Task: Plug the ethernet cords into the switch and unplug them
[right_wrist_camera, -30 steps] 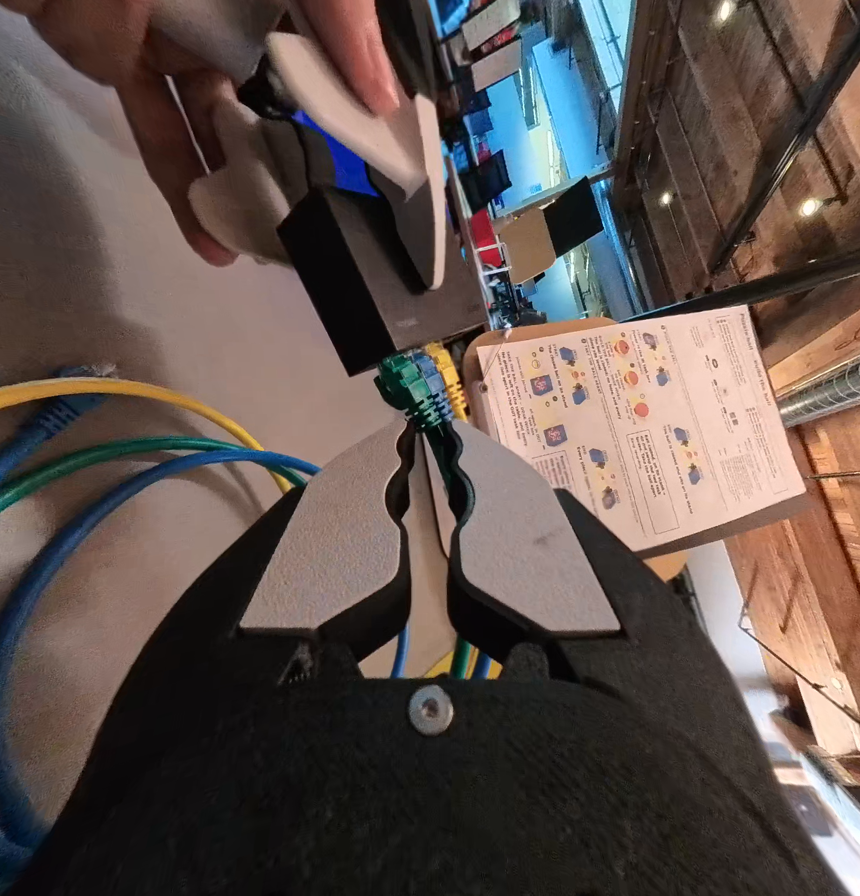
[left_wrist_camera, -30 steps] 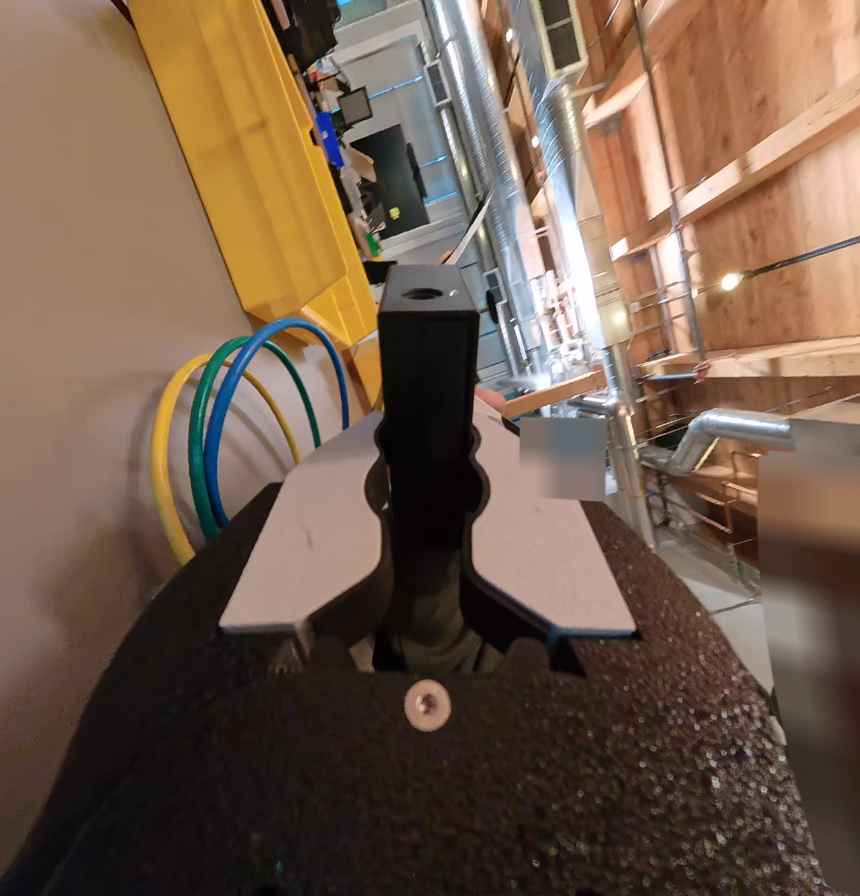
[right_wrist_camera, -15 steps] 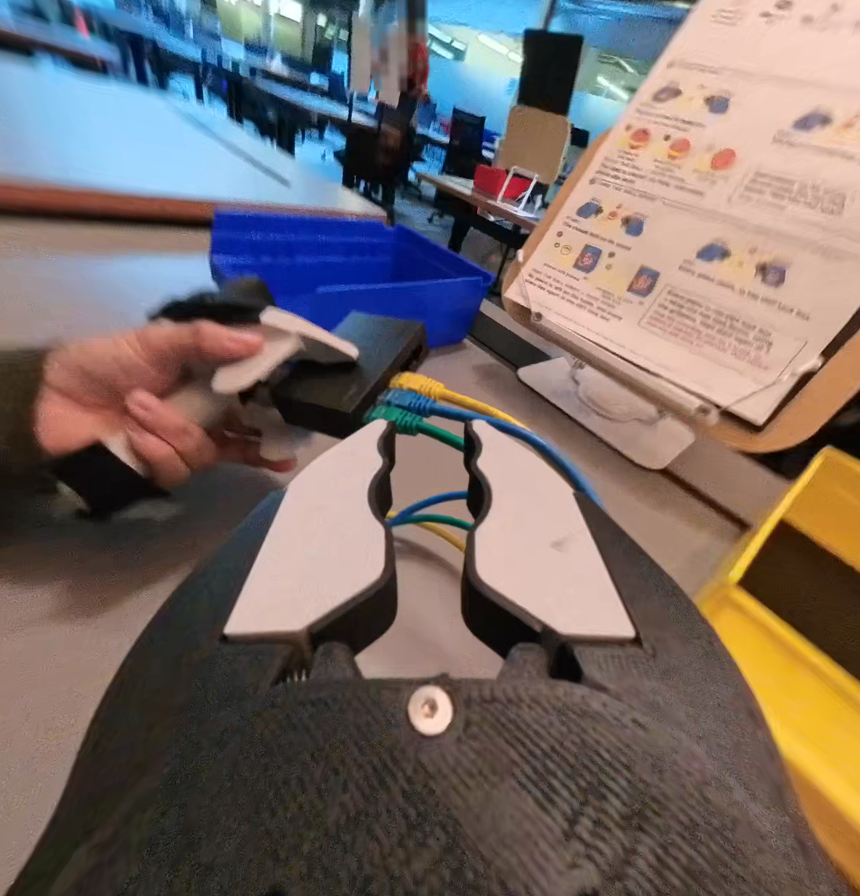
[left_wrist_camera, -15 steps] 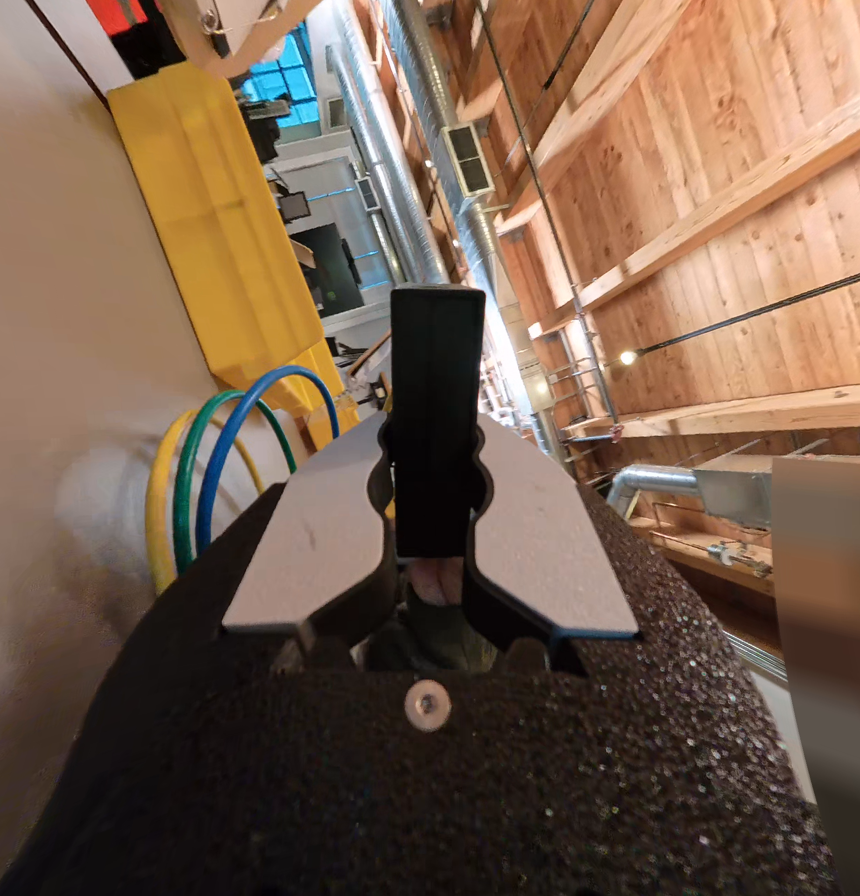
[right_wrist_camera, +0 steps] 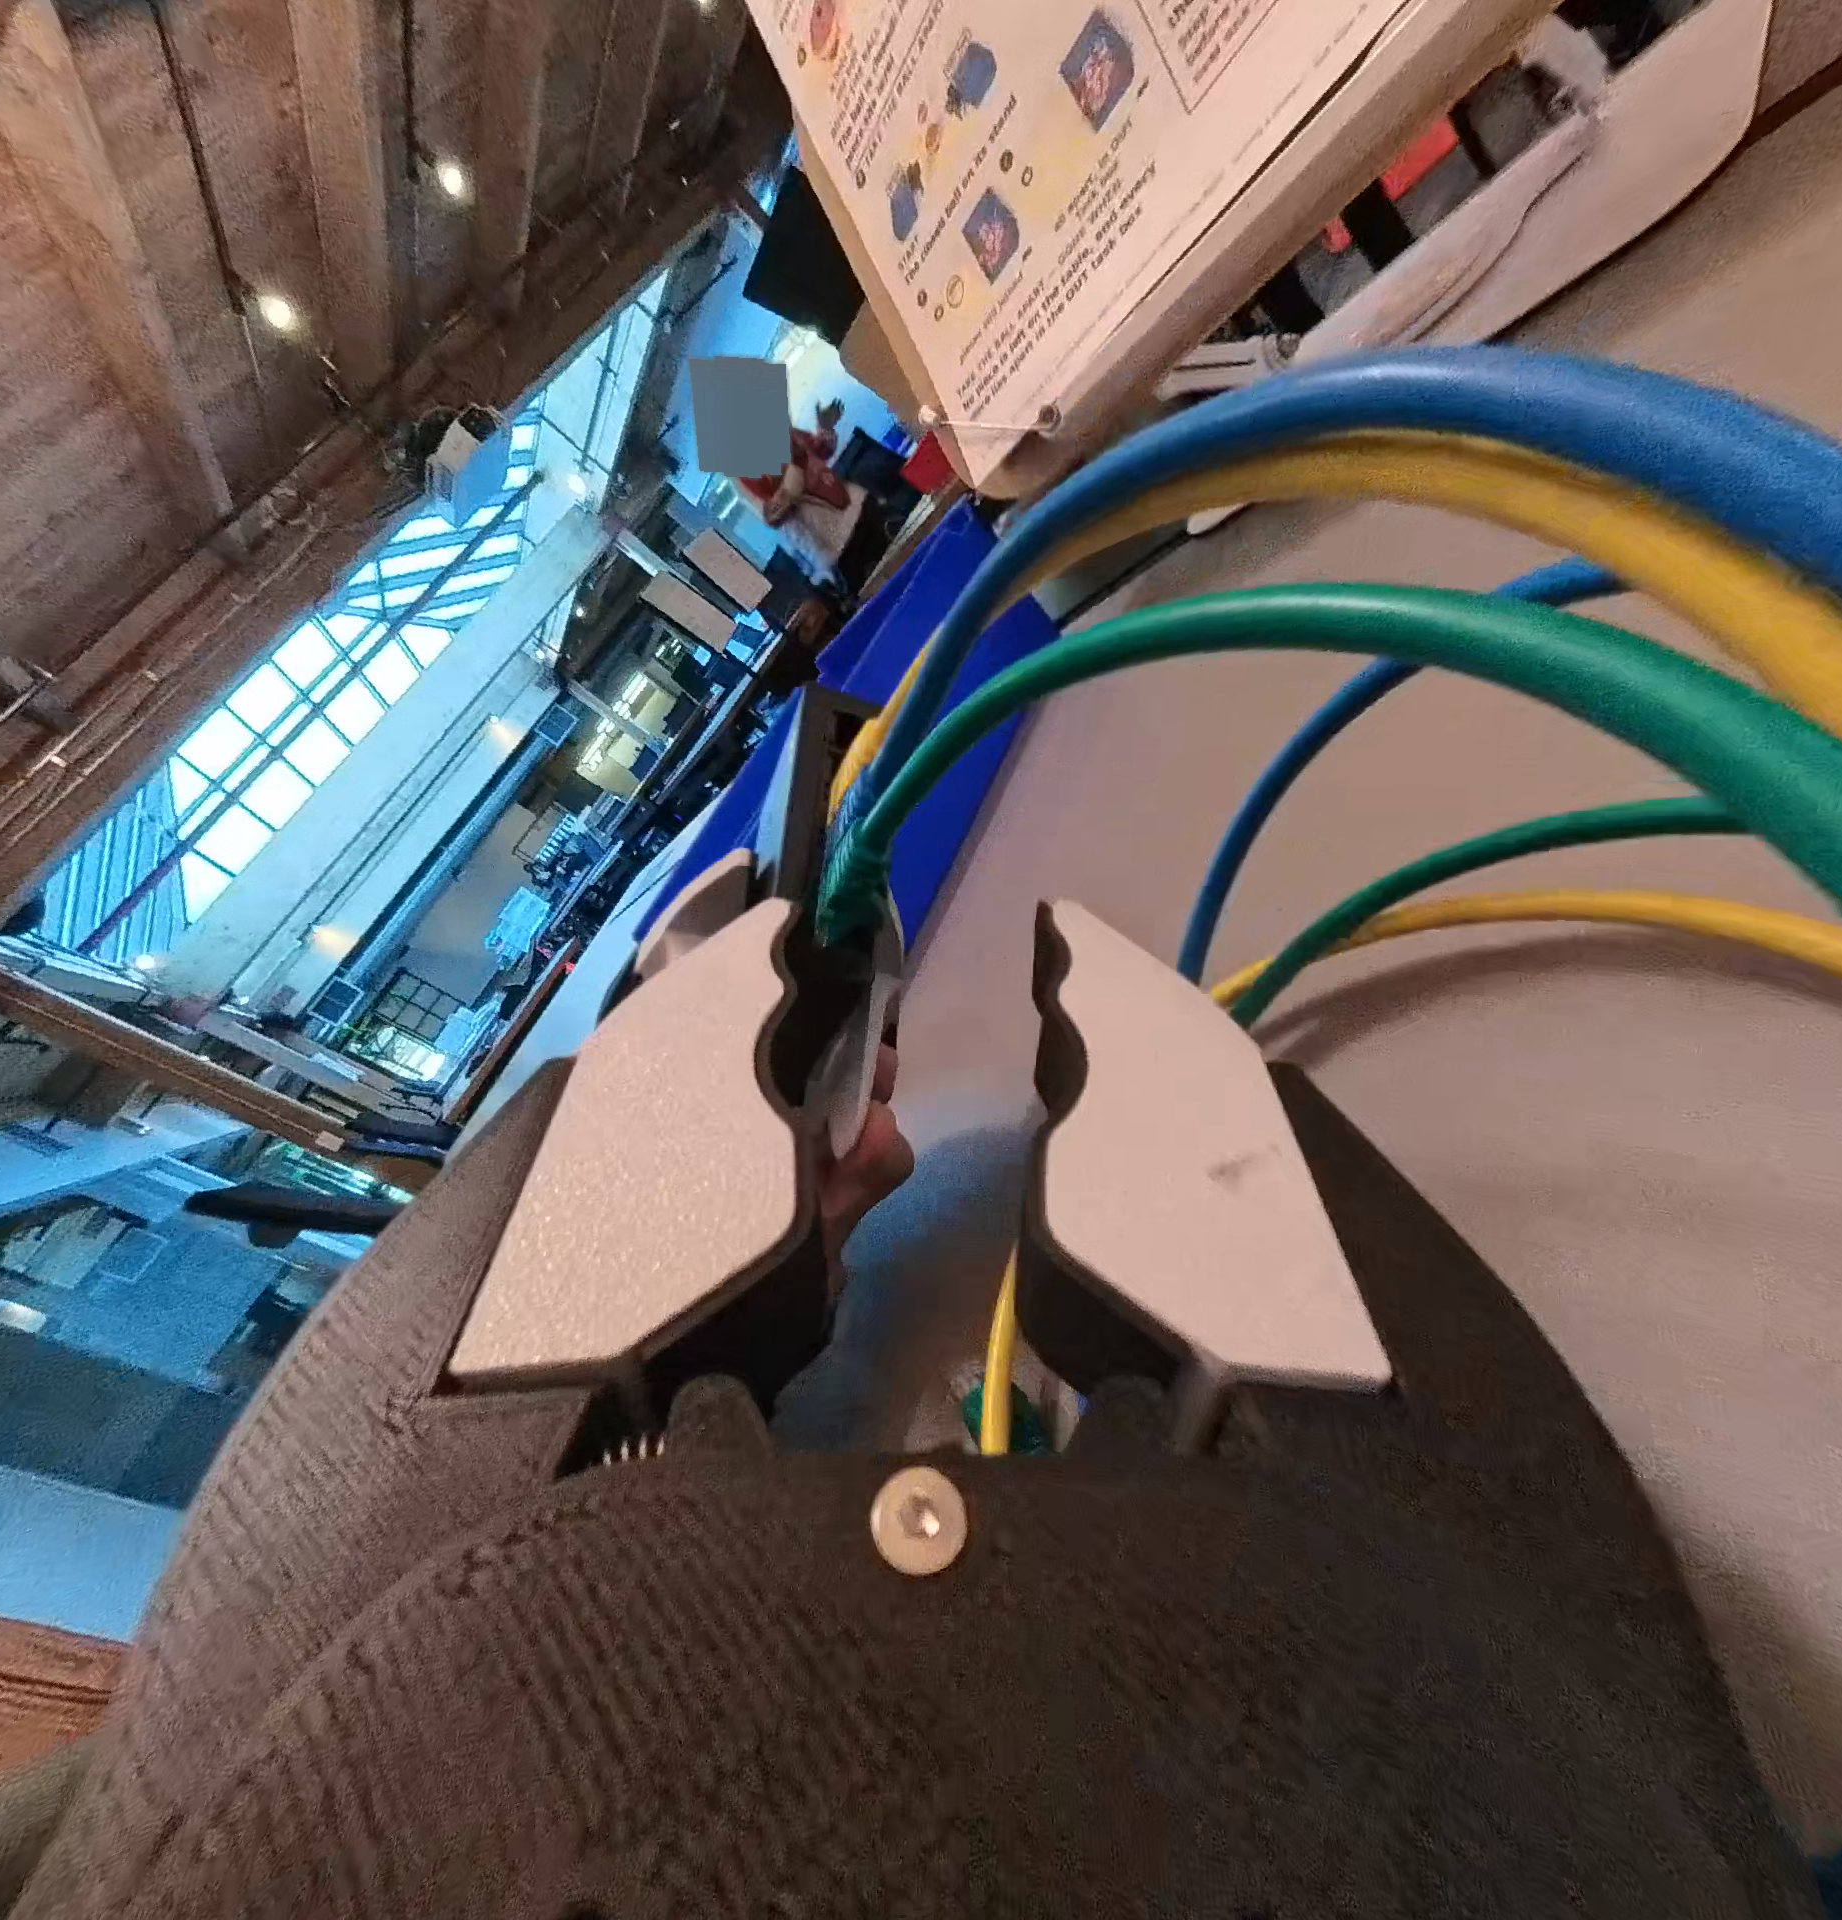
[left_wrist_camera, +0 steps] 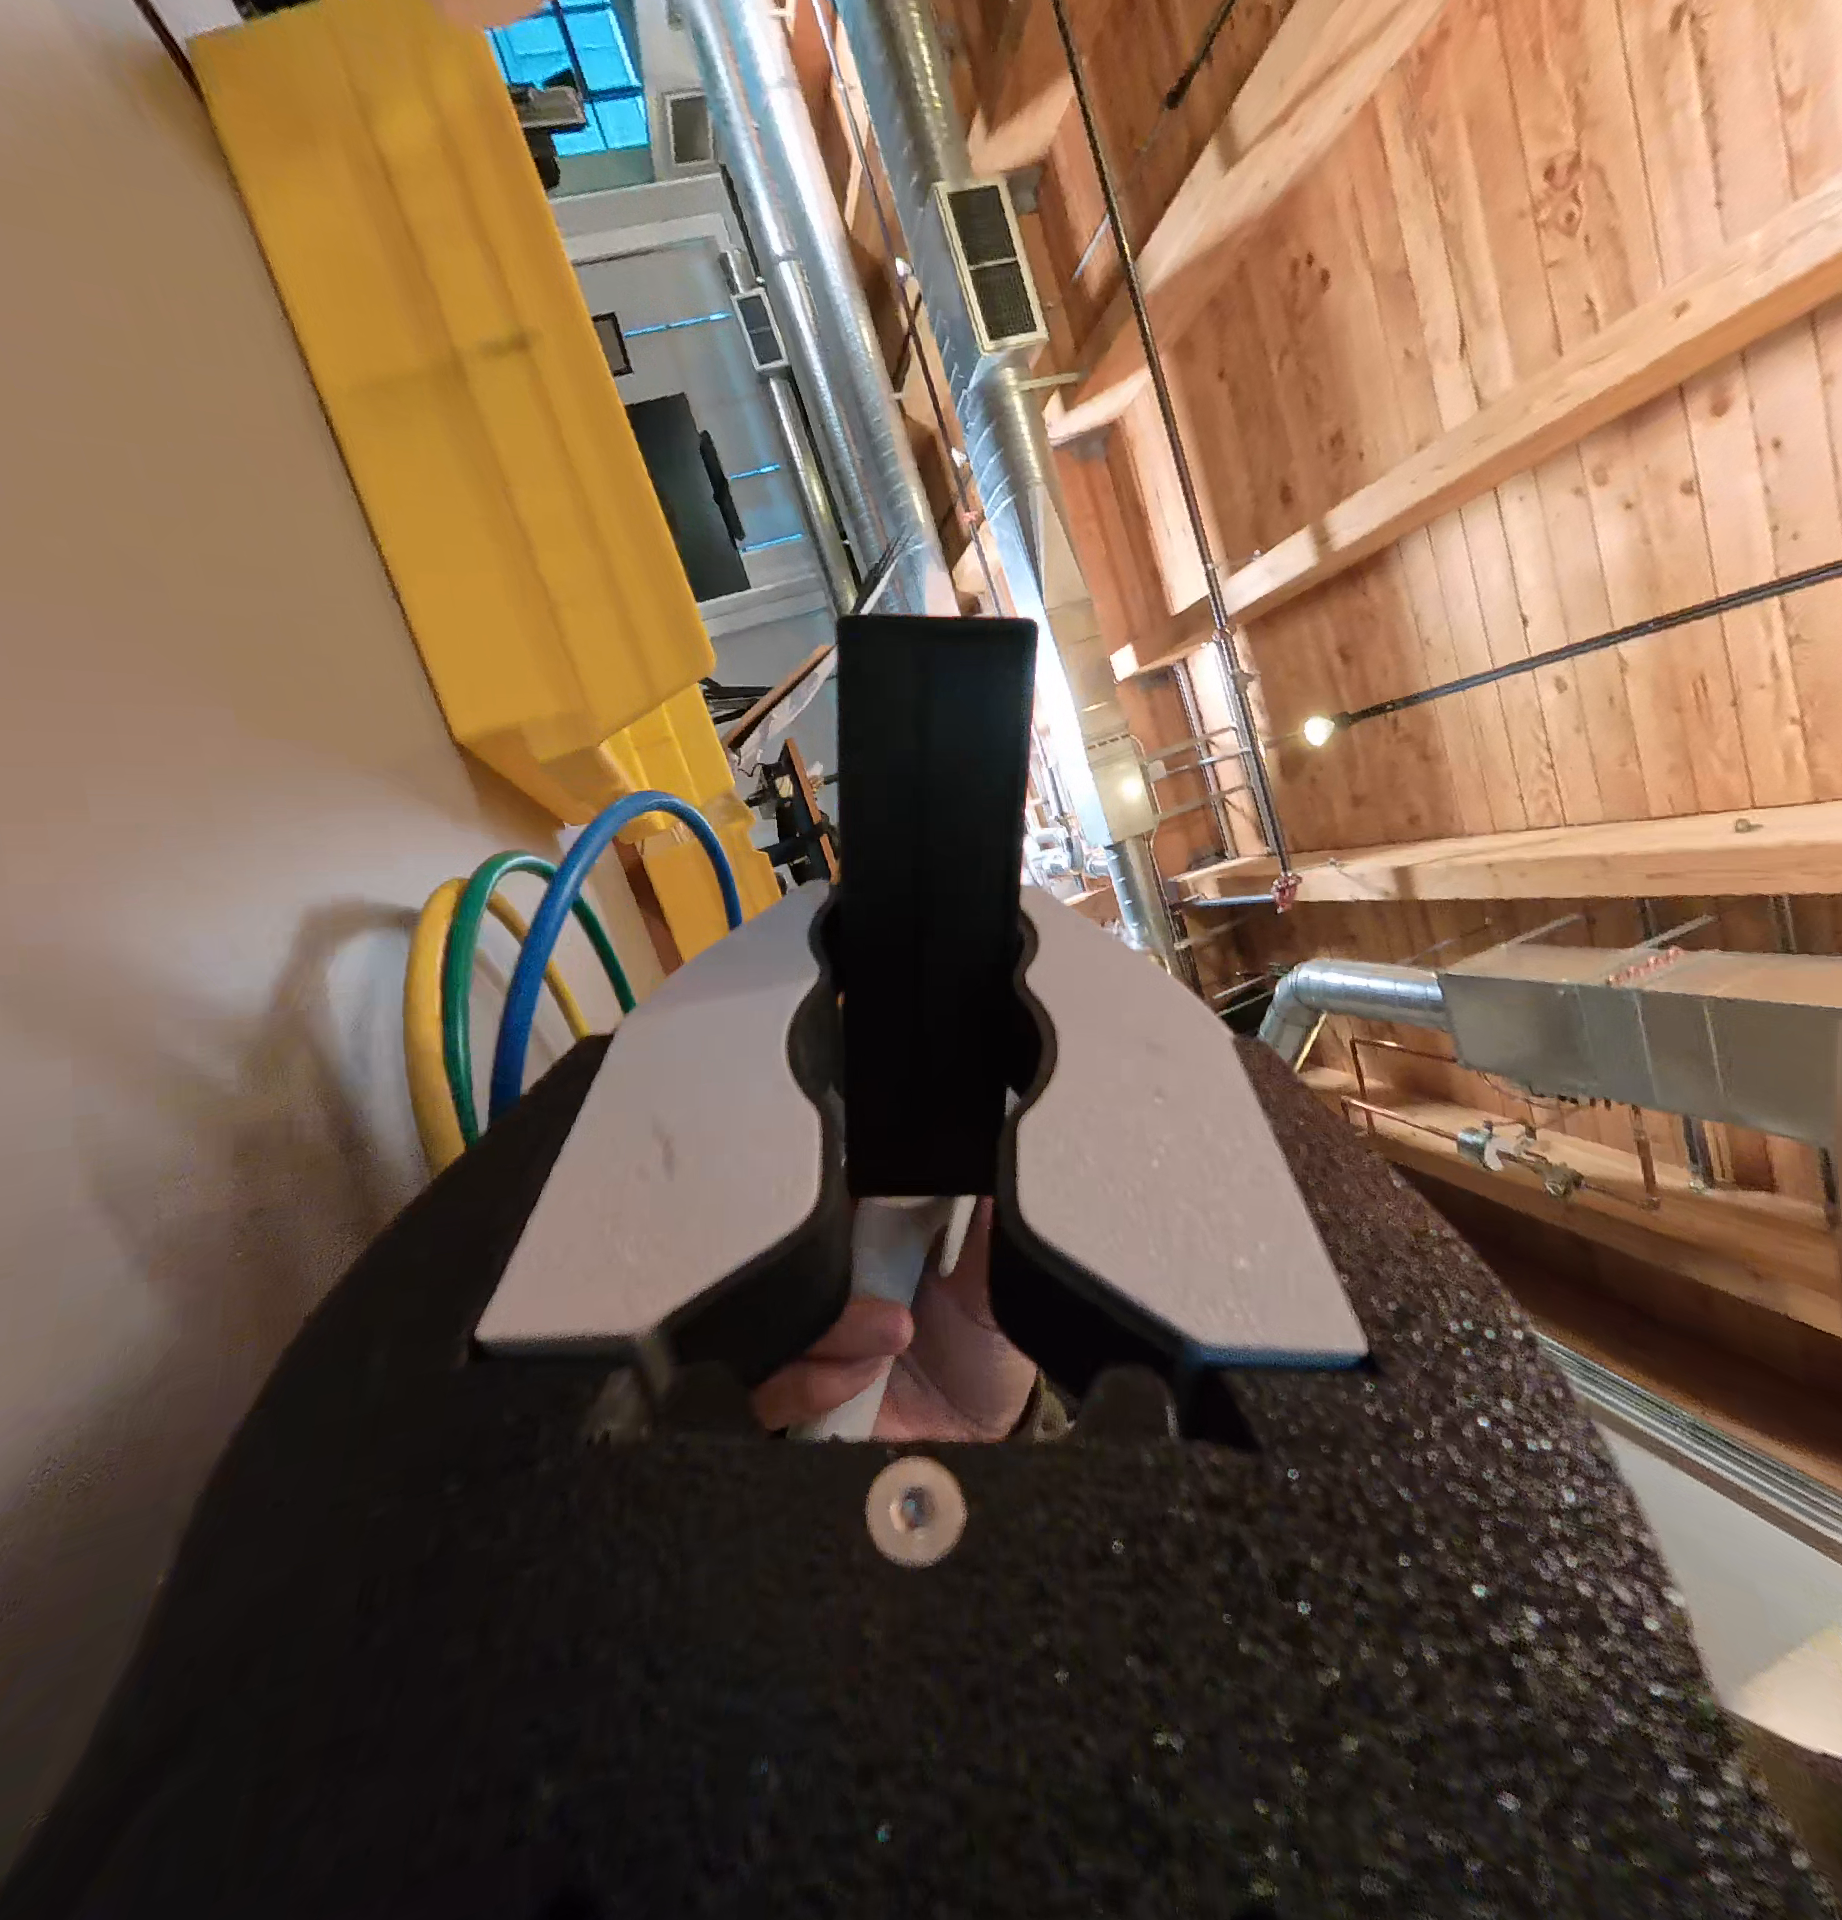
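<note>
Since half a second ago the left wrist view has tipped slightly and the switch [left_wrist_camera: 932, 894] sits a little deeper between the fingers; the right wrist view has swung hard, from a level look at the surface to a steep tilt close under the cords.

The left hand-held gripper [left_wrist_camera: 922, 1049] is clamped on the switch, both jaws pressing its narrow black sides, the body standing up past the fingertips. To its left, yellow [left_wrist_camera: 425, 997], green [left_wrist_camera: 462, 966] and blue [left_wrist_camera: 543, 935] cord loops arch off the beige surface [left_wrist_camera: 117, 727], in front of a yellow bin [left_wrist_camera: 429, 364]. A person's hand [left_wrist_camera: 896, 1371] shows below the switch, between the fingers.

The right hand-held gripper [right_wrist_camera: 912, 987] stands wide, holding nothing. The switch [right_wrist_camera: 808, 800] lies just beyond its left fingertip, with the green plug [right_wrist_camera: 849, 883] seated in it and the blue and yellow plugs behind. The cords [right_wrist_camera: 1416, 644] sweep over to the right, above the right finger, not touching it. An instruction sheet [right_wrist_camera: 1052, 156] stands behind.
</note>
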The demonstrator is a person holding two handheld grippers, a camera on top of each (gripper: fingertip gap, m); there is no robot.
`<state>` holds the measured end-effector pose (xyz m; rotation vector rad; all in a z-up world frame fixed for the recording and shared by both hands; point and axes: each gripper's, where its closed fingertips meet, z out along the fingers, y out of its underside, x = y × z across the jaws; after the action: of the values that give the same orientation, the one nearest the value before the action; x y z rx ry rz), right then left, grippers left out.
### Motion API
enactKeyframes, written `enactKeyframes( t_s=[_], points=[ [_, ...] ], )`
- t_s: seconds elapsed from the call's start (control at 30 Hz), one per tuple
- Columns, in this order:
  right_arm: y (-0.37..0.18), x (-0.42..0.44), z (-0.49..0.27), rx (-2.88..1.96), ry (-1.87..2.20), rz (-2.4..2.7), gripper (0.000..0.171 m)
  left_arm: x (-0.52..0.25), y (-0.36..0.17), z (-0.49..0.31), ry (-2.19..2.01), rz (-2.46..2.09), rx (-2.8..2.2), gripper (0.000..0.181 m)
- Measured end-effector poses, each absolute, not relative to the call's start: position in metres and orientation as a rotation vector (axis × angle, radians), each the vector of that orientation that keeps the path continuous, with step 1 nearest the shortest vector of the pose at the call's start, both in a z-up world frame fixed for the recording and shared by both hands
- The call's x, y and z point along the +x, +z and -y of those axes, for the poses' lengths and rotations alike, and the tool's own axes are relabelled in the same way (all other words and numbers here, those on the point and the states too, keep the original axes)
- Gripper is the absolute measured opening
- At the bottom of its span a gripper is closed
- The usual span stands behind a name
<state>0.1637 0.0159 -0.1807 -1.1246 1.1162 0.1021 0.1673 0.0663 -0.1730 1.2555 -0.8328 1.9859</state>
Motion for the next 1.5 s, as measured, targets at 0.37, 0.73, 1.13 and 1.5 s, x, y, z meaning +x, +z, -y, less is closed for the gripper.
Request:
enactKeyframes(
  t_s=[0.37,0.73,1.13,1.5],
  points=[
    [-0.180,0.164,-0.051,-0.975,0.241,-1.183,0.028,0.163,-0.172,-0.076,1.982,0.751,1.361,0.028],
    [-0.166,0.159,-0.054,-0.810,0.274,-1.193,0.015,0.157,-0.164,-0.077,2.009,0.773,1.363,0.028],
    [-0.172,0.160,-0.052,-0.771,0.276,-1.217,0.015,0.156,-0.170,-0.073,2.017,0.789,1.438,0.028],
    [-0.184,0.164,-0.054,-0.765,0.273,-1.260,0.015,0.159,-0.181,-0.075,2.010,0.756,1.470,0.028]
  ],
)
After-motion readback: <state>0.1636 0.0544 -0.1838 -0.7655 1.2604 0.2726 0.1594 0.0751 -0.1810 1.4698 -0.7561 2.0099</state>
